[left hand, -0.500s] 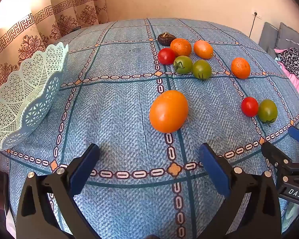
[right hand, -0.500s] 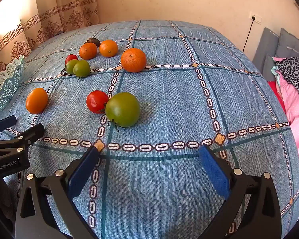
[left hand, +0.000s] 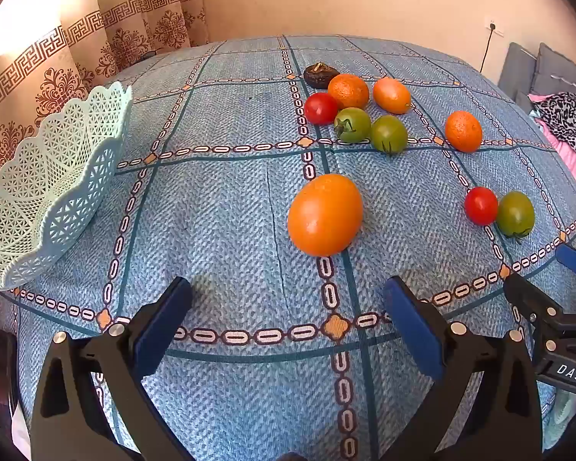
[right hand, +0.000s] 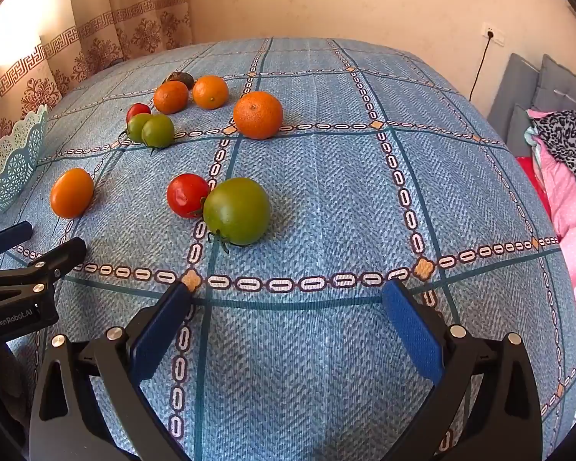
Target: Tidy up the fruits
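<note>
Left gripper (left hand: 286, 301) jaws spread, empty; right gripper (right hand: 288, 301) same. Orange tomato (left hand: 325, 215) mid-bed, just ahead of left jaws; basket (left hand: 53, 192) at left edge. Likely light, smooth, slippery, bruisable: pinch across widest middle, gentle squeeze.

Left wrist view: lattice basket (left hand: 50, 192) cut off at left frame edge; its interior cannot be seen. Right tongs (left hand: 564, 307) only partly in frame at right edge.
Right wrist view: dark fruit (right hand: 182, 77) mostly hidden behind a mandarin (right hand: 170, 97); kind not determinable. Red tomato (right hand: 137, 109) partly covered by a green tomato (right hand: 138, 127).
</note>
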Motion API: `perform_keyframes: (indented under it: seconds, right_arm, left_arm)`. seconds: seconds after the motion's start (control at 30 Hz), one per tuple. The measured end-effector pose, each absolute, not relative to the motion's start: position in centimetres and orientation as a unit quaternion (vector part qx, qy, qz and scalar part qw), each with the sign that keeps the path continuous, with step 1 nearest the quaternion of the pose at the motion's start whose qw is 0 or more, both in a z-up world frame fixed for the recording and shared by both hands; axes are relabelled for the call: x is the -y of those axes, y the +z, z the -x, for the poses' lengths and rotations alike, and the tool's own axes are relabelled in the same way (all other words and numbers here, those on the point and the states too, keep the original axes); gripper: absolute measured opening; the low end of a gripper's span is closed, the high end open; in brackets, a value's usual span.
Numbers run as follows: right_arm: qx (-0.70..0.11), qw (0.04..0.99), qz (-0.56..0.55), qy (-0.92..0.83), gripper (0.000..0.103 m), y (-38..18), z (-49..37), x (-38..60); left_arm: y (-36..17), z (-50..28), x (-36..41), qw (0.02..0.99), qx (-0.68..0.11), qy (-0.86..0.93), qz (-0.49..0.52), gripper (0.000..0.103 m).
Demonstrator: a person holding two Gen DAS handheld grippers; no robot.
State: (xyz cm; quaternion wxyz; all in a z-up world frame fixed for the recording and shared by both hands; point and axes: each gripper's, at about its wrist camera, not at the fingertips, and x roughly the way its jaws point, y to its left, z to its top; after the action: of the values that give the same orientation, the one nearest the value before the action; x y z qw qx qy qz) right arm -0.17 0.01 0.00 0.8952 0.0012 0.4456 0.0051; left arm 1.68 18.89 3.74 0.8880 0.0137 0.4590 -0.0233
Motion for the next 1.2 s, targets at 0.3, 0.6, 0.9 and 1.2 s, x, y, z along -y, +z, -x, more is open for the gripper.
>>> perform_keyframes:
  seconds: [0.3, 0.6, 0.9, 1.2]
  right_arm:
    - [-0.446, 0.895, 0.001, 0.004, 0.098, -0.1, 0.0, -0.1]
    - [-0.445, 0.895, 0.0, 0.004, 0.098, -0.1, 0.0, -0.1]
    - [-0.437, 0.9, -0.009, 0.008, 0.098, 0.4, 0.4, 0.1]
    - [-0.426, 0.904, -0.023, 0.014, 0.098, 0.9, 1.1, 0.9]
  left_arm:
    - [3.8, -1.7, -18.9, 0.888, -0.459, -0.023, -0.014, 0.101]
    - [3.8, -1.7, -18.9, 0.888, -0.459, -0.023, -0.014, 0.101]
    - [3.8, -1.7, -18.9, 0.888, -0.459, -0.023, -0.015, 0.101]
    - [3.8, -1.7, -18.9, 0.888, -0.46, -0.024, -0.014, 0.101]
